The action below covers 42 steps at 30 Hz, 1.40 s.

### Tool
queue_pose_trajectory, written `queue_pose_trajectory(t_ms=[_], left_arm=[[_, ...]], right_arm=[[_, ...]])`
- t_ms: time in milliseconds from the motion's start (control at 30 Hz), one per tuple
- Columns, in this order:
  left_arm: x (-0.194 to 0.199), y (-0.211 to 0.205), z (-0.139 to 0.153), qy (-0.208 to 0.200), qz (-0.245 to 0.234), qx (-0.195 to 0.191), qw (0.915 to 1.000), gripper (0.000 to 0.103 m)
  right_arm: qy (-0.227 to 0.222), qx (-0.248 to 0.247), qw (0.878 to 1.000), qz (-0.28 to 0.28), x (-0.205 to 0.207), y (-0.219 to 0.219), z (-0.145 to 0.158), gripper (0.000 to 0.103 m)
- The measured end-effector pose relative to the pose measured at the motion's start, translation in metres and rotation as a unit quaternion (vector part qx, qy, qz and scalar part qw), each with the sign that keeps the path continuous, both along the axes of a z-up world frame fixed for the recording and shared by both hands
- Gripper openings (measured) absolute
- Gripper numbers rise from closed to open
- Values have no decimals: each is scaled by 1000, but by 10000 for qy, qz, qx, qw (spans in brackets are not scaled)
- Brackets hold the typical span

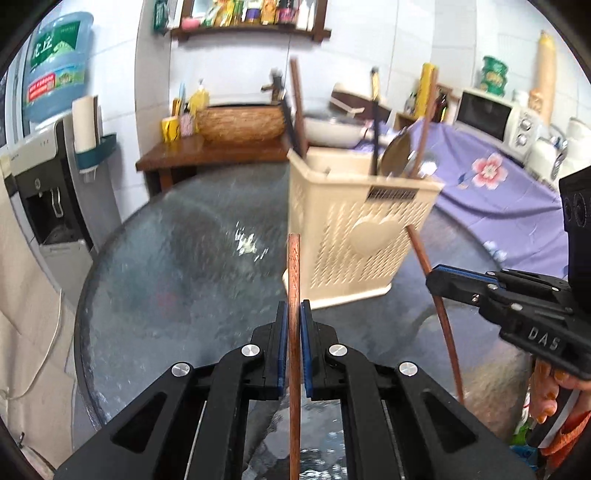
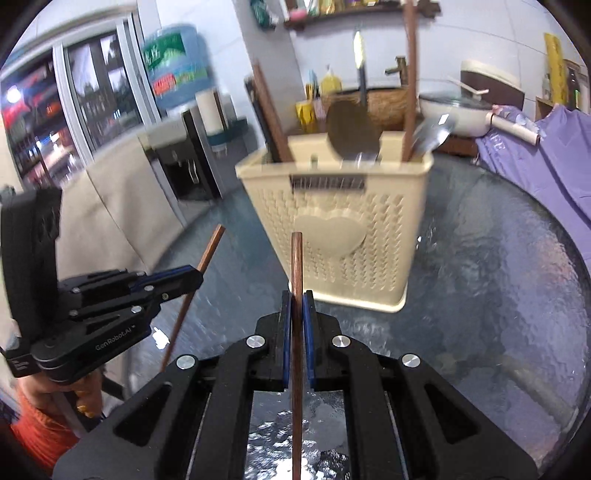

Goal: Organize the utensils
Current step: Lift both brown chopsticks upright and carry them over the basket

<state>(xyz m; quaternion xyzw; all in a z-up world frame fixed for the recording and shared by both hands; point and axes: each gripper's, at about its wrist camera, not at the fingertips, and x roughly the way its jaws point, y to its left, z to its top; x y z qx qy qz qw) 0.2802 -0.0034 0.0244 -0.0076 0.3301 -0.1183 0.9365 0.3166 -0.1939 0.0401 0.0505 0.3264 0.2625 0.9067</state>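
My left gripper [image 1: 294,310] is clamped on a reddish-brown wooden chopstick [image 1: 294,332], its blue pads pressed to either side of the shaft and the tip rising just above the fingers; my right gripper [image 2: 297,301] grips a second wooden chopstick [image 2: 297,332] the same way. Both sticks are held above the near part of the counter [image 1: 166,258], a round top of dark, rippled glass that catches white glare. Just beyond the tips stands the cream plastic utensil basket [image 1: 351,229], perforated, with a raised heart on its near wall and a barcode label below the rim. It already holds a few dark chopsticks [image 1: 297,107] leaning at its left end, and a dark-handled ladle [image 2: 352,129], a steel spoon [image 2: 432,134] and another brown stick toward its right end. Each gripper shows in the other's view, off to the side, stick in its grasp. Behind the counter, at far left, a water dispenser [image 1: 55,192] carries a blue bottle [image 1: 55,66]; a wooden side table [image 1: 207,151] holds a woven basket, a wall shelf [image 1: 251,22] is crowded with packets, and at far right a white microwave [image 1: 495,114] sits on a purple flowered cloth [image 1: 491,184].
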Motion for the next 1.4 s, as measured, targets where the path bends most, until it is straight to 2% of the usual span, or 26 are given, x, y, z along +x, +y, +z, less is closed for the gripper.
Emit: queue_pose_trajectory(t_ms=[167, 367, 767, 1167, 1400], left_arm=[[-8, -7, 24, -284, -144, -47, 9995, 7], [-21, -18, 43, -544, -330, -73, 9979, 7], [-31, -31, 53, -730, -486, 8, 9961, 7], [-27, -34, 64, -754, -579, -72, 9954, 7], [-19, -36, 83, -829, -669, -90, 9943, 7]], right_arm=[[-294, 204, 9994, -3, -21, -21, 31, 7], [-539, 134, 9985, 10, -40, -28, 51, 7], [-742, 117, 9971, -87, -50, -36, 61, 7], [-889, 52, 9960, -88, -46, -28, 75, 7], [-1082, -39, 9941, -96, -38, -26, 99, 7]])
